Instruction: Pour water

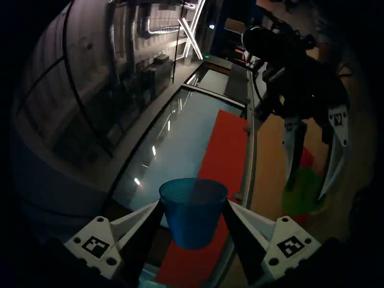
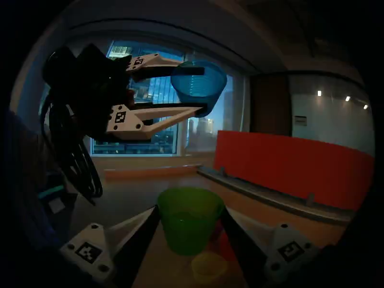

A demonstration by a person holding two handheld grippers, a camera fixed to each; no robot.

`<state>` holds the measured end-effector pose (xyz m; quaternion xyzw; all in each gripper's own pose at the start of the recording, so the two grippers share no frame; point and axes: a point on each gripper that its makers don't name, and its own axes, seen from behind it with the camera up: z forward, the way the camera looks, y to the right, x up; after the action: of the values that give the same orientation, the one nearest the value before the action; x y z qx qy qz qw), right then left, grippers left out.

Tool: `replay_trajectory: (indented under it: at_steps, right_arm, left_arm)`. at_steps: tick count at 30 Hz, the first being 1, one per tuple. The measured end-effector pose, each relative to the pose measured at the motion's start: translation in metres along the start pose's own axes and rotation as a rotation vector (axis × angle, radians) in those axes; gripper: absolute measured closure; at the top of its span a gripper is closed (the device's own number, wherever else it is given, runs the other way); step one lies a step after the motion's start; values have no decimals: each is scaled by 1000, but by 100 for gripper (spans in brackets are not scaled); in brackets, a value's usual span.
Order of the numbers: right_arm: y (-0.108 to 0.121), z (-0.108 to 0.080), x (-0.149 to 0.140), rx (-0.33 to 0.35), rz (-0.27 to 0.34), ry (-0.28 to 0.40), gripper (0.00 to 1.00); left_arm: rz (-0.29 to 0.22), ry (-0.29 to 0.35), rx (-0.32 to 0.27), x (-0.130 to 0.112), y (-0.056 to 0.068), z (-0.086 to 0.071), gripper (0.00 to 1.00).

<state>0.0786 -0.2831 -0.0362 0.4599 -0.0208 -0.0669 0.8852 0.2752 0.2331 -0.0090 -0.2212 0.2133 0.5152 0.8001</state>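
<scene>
1. Two large things frame the dim room: a window (image 2: 158, 141) with city towers at dusk behind it, and a red panel (image 2: 293, 163) that stands along the far edge of the table (image 2: 139, 192).
2. The table is tan wood. In the left gripper view it lies beside the panel, under the right gripper (image 2: 190, 211).
3. The left gripper (image 1: 193, 205) pinches the blue cup (image 1: 193, 221), one finger on each side just under the rim. In the right gripper view it hangs high on the left in front of the window, its fingers one above the other. Black cables (image 2: 72, 153) trail from its dark rear end.
4. The right gripper pinches the green cup (image 2: 189, 230) the same way, a finger pressed to each side. In the left gripper view it points down at the table with the cup at its fingertips. Whether the cup rests on the table I cannot tell.
5. The blue cup is up in the air, higher than the green cup and well apart from it. How far it is tipped I cannot tell.
6. The green cup is low, near the table. It is too dim to say whether it holds water.
7. A small yellow thing (image 2: 209, 266) lies on the table just below the green cup, with a red thing (image 2: 223, 242) beside it.
</scene>
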Motion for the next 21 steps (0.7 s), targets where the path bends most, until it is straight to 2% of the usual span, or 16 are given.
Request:
replay_trajectory:
  at_steps: [6, 14, 21]
  right_arm:
    - [0, -1, 1, -3, 2, 6, 9]
    - [1, -2, 6, -7, 4, 16, 9]
    - [-3, -3, 10, -7, 3, 22, 9]
  left_arm:
    - [-195, -6, -9, -7, -2, -2, 16]
    - [-405, 9, -28, -7, -4, -7, 16]
    - [-621, 15, -48, -11, 0, -8, 16]
